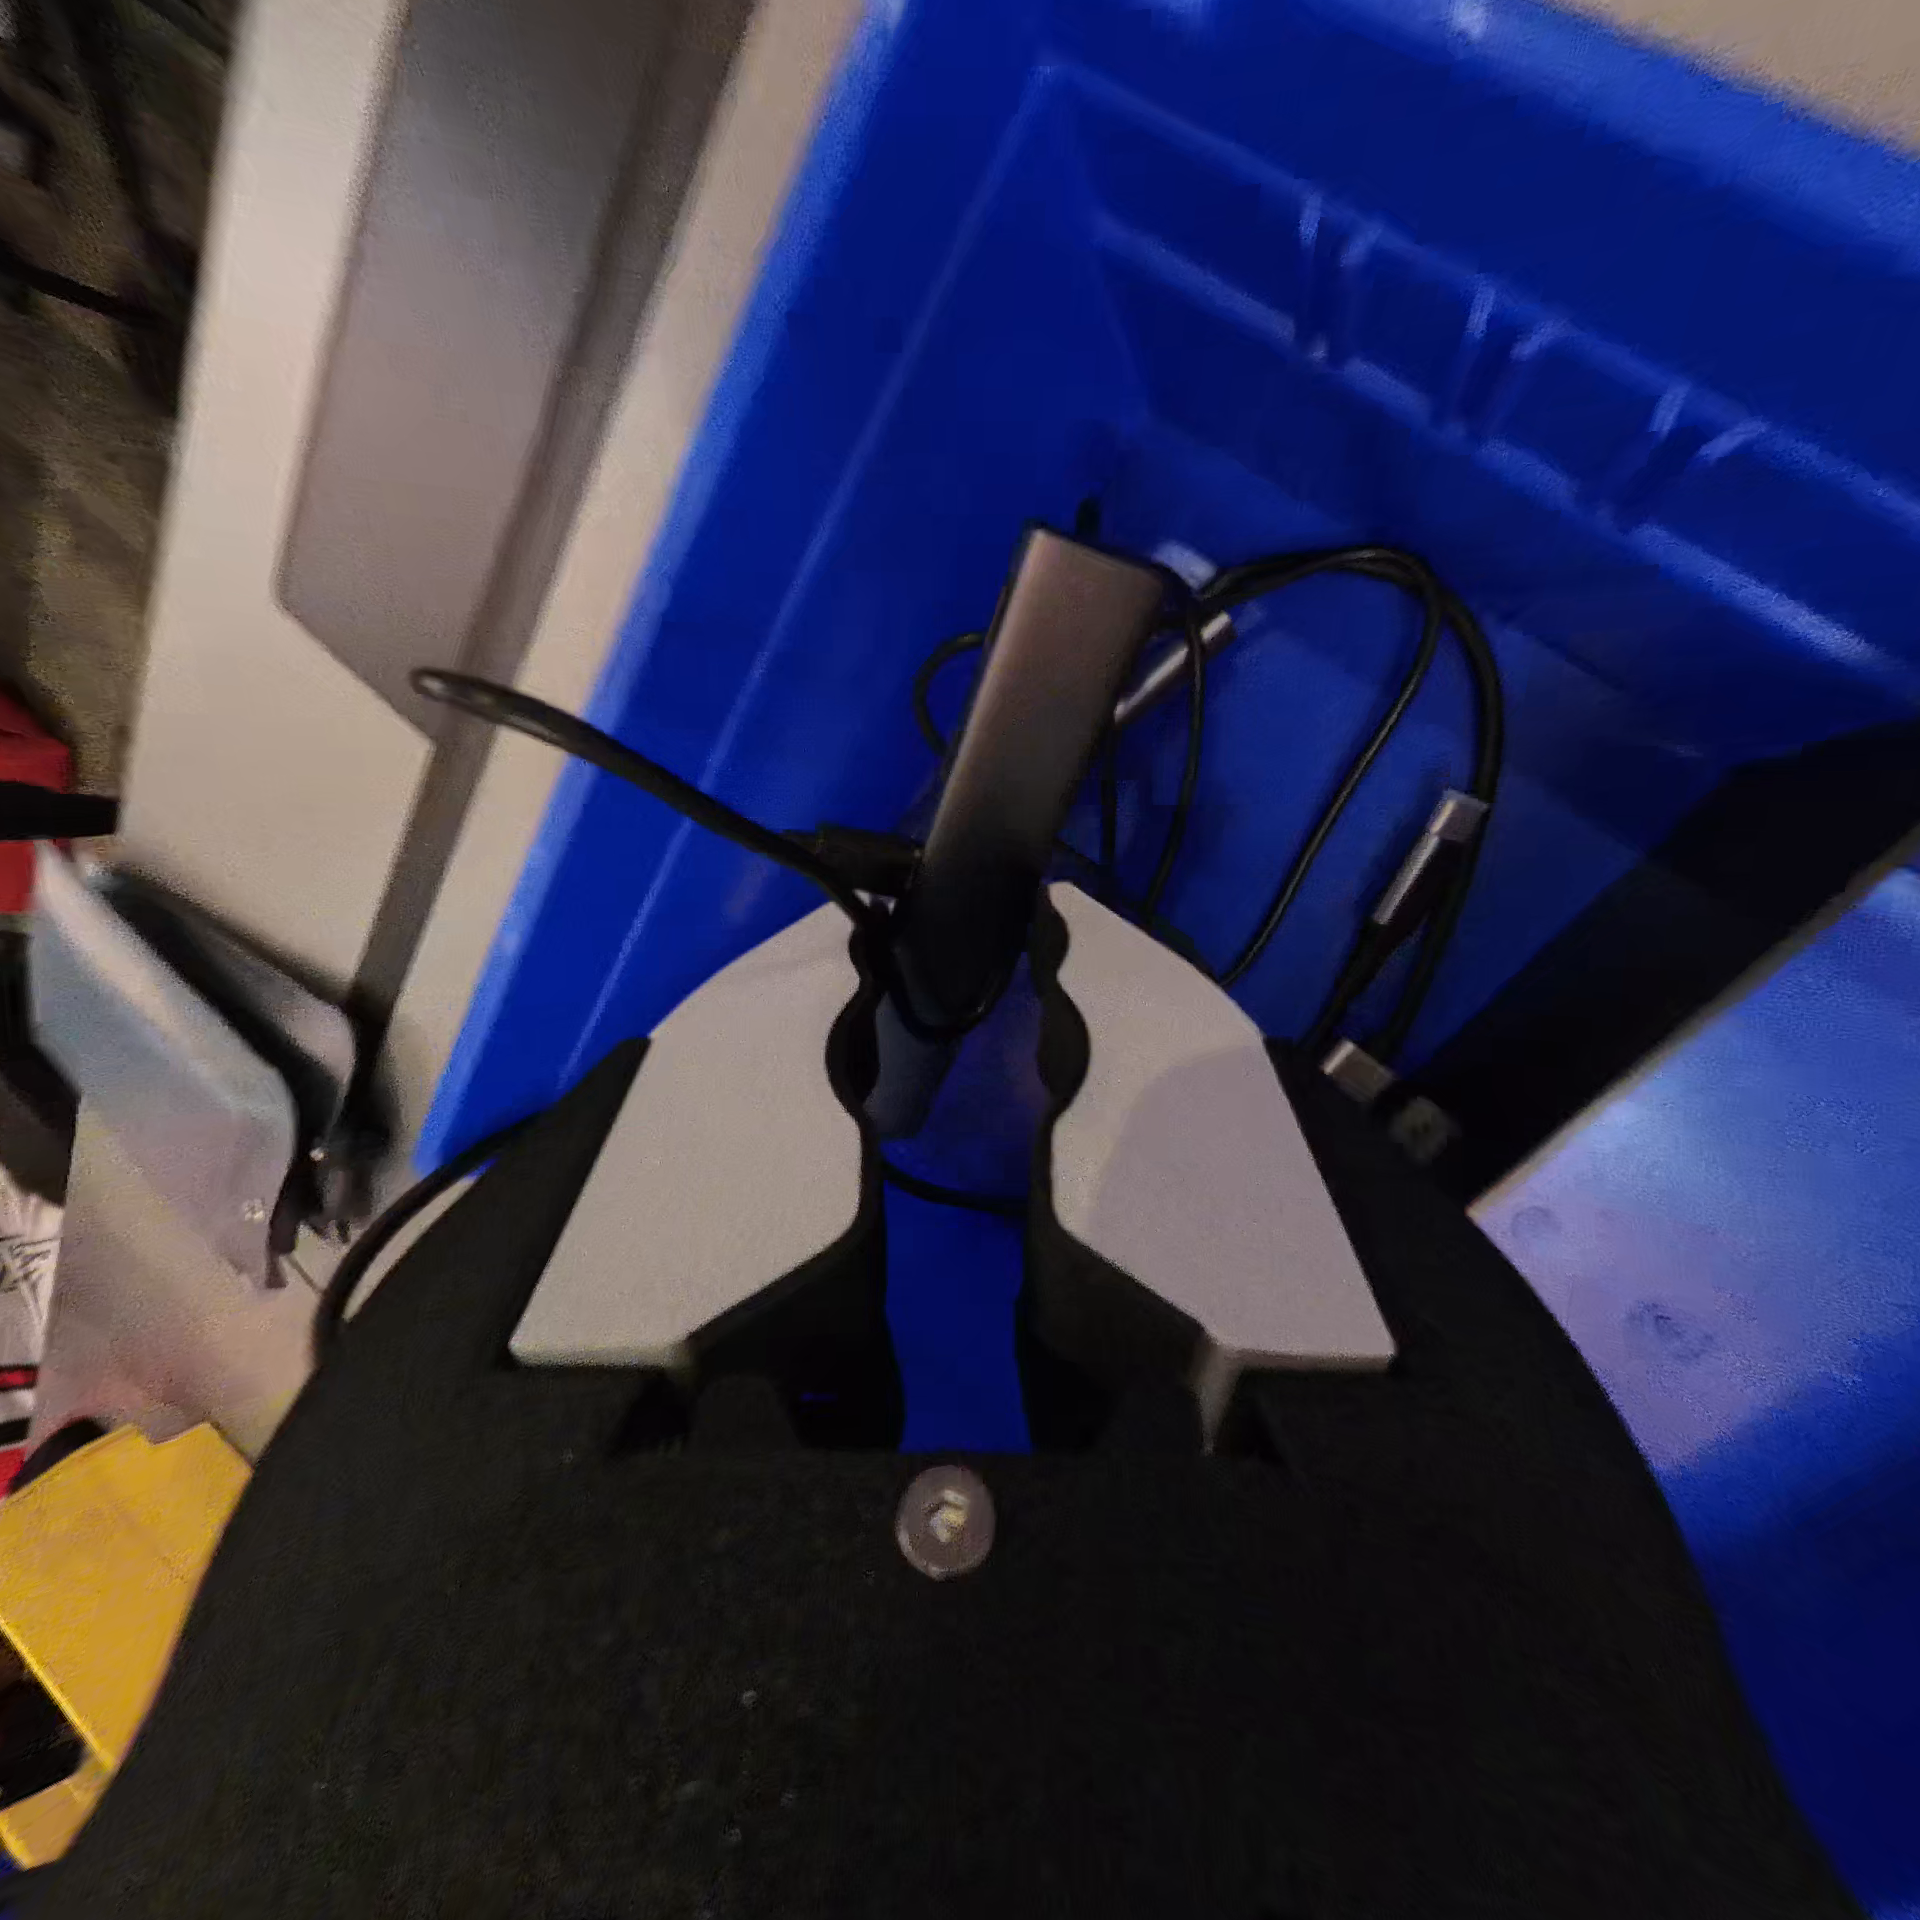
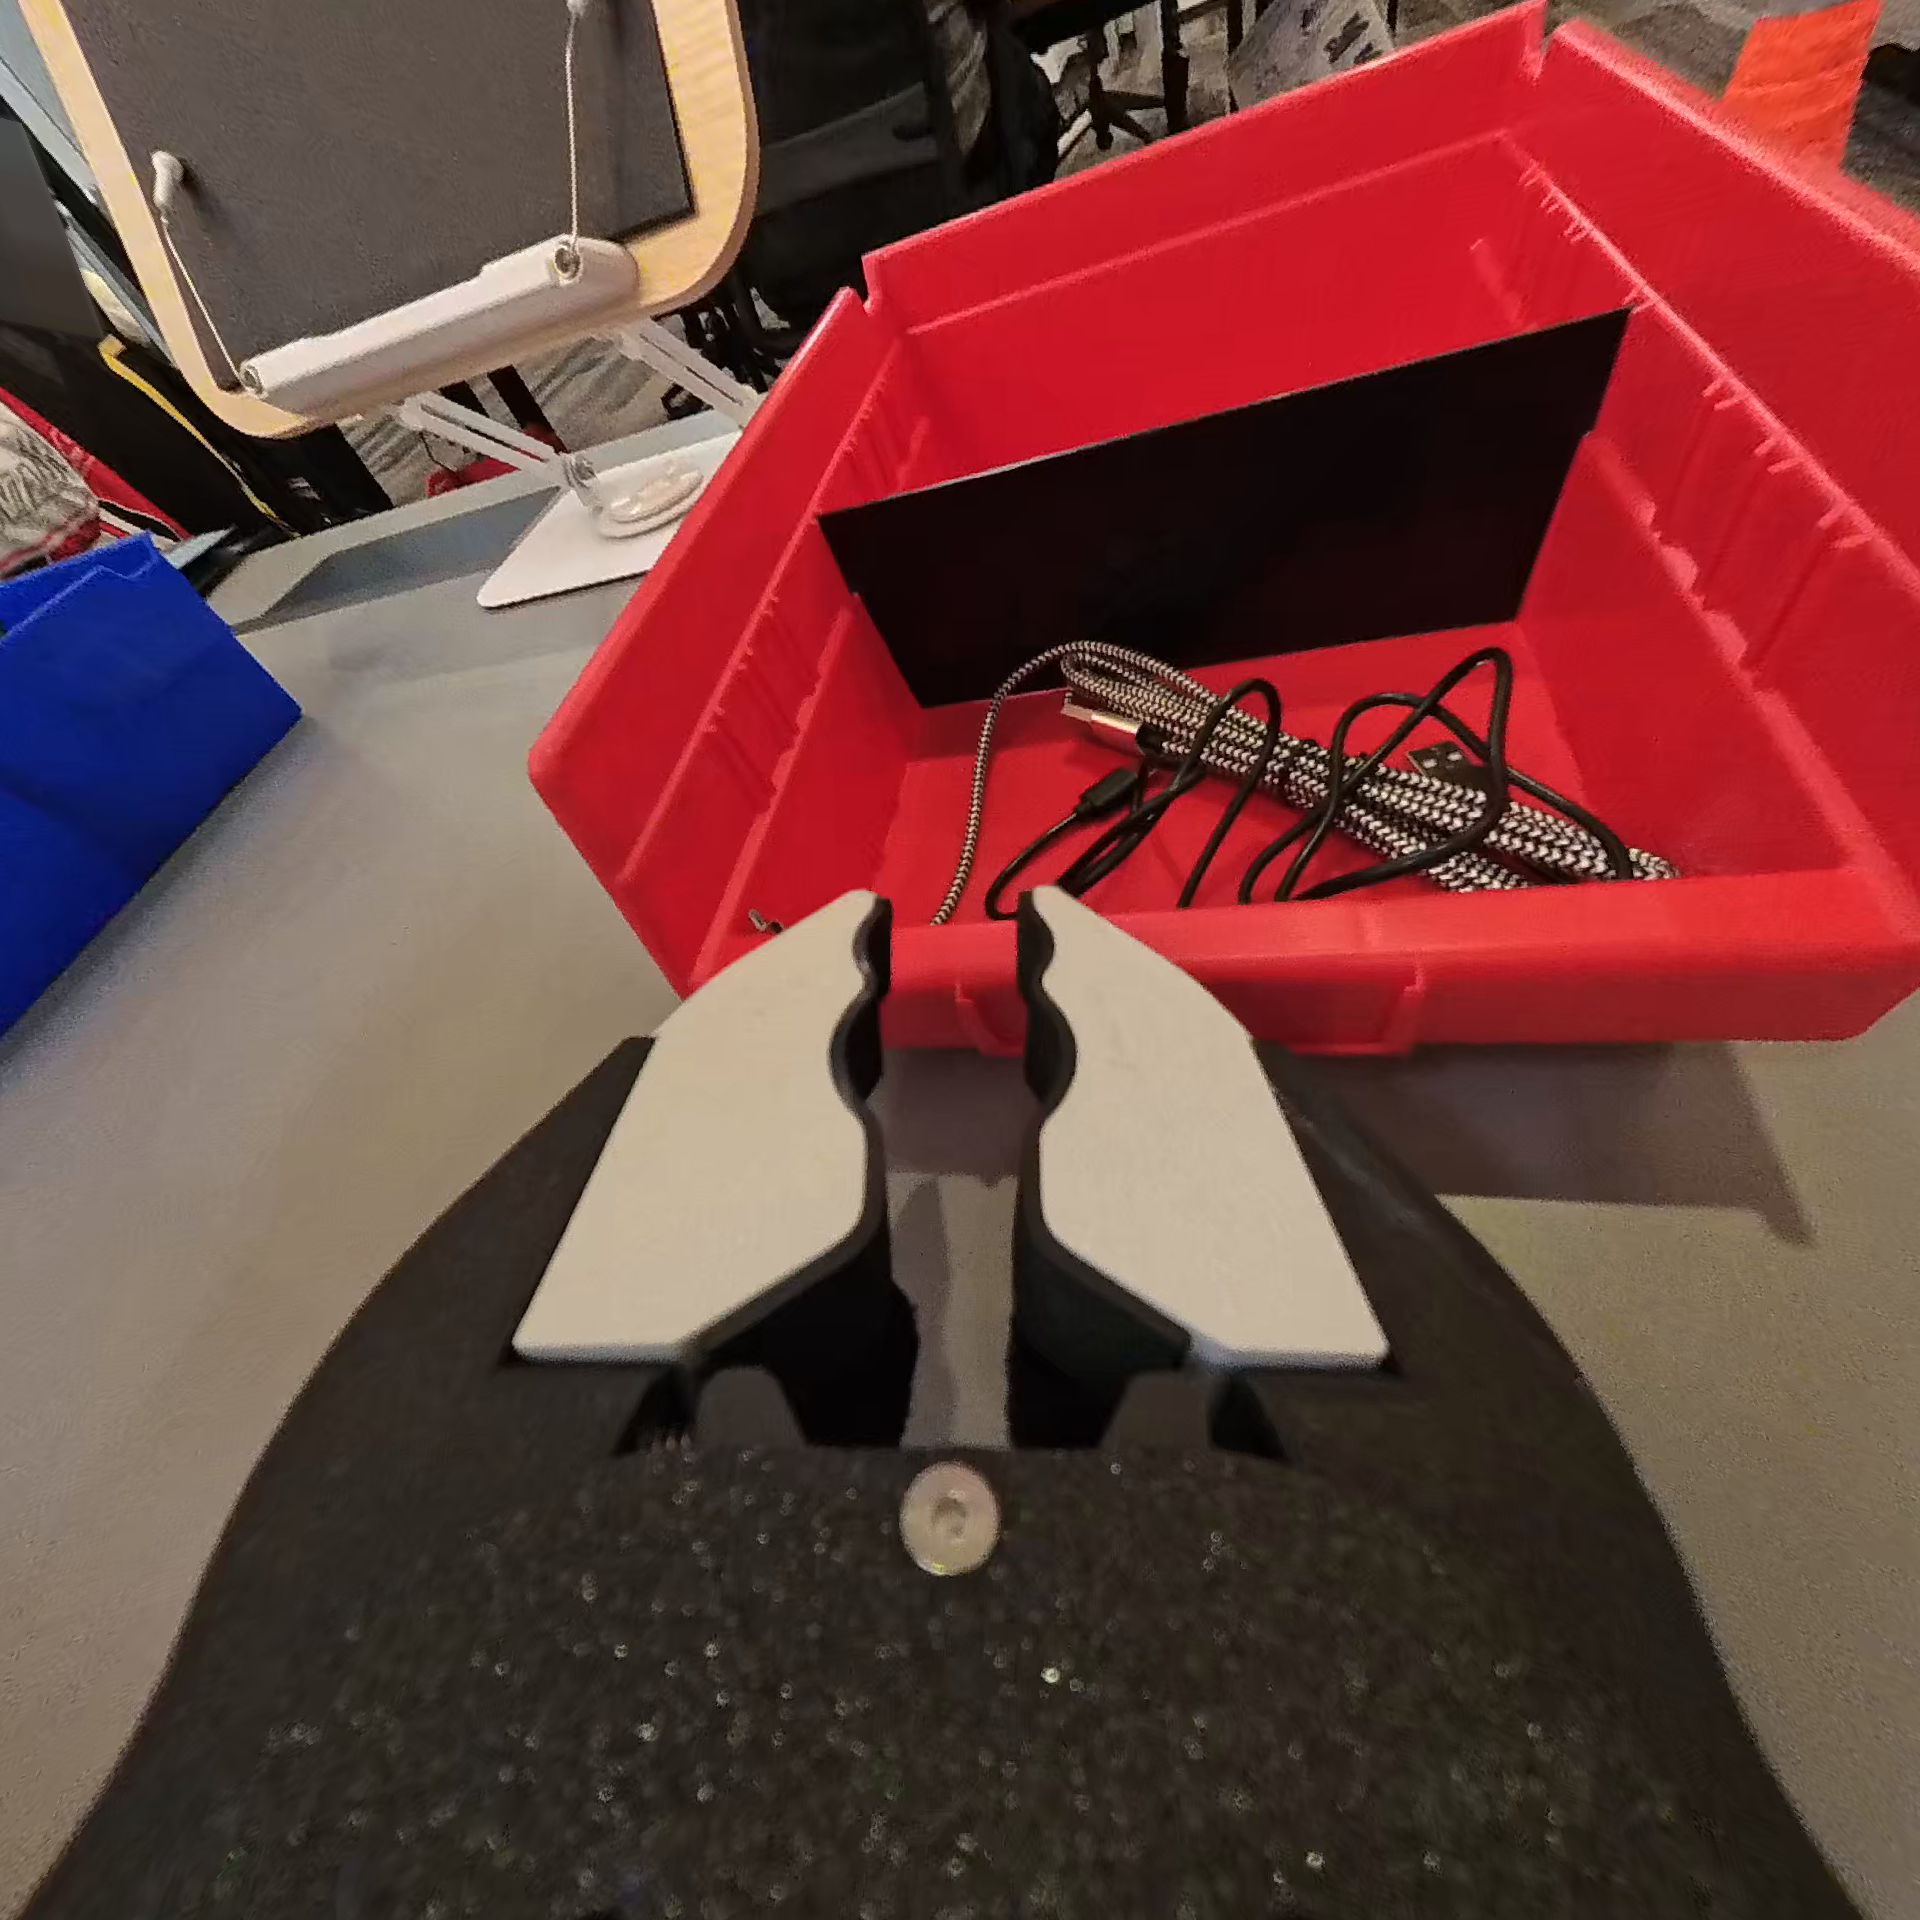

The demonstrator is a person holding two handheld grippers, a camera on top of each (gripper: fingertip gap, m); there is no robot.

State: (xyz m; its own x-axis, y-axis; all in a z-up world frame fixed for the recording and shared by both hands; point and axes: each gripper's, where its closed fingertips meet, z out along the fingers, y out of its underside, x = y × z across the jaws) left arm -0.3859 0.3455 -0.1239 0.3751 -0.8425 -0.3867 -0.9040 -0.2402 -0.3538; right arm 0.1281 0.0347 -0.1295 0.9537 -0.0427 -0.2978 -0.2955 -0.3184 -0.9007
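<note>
Grey hub with its black cable is pinched in the left gripper, raised over the blue bin's near corner, where loose cables lie. The right gripper, slightly spread and empty, hovers at the red bin's front wall.

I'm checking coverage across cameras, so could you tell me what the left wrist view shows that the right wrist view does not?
Only the left wrist view shows the left gripper shut on a dark grey hub, over thin black cables lying in the blue bin.

Only the right wrist view shows the empty right gripper, open, before a red bin holding a braided cable and black divider.

Both show the blue bin.
</note>
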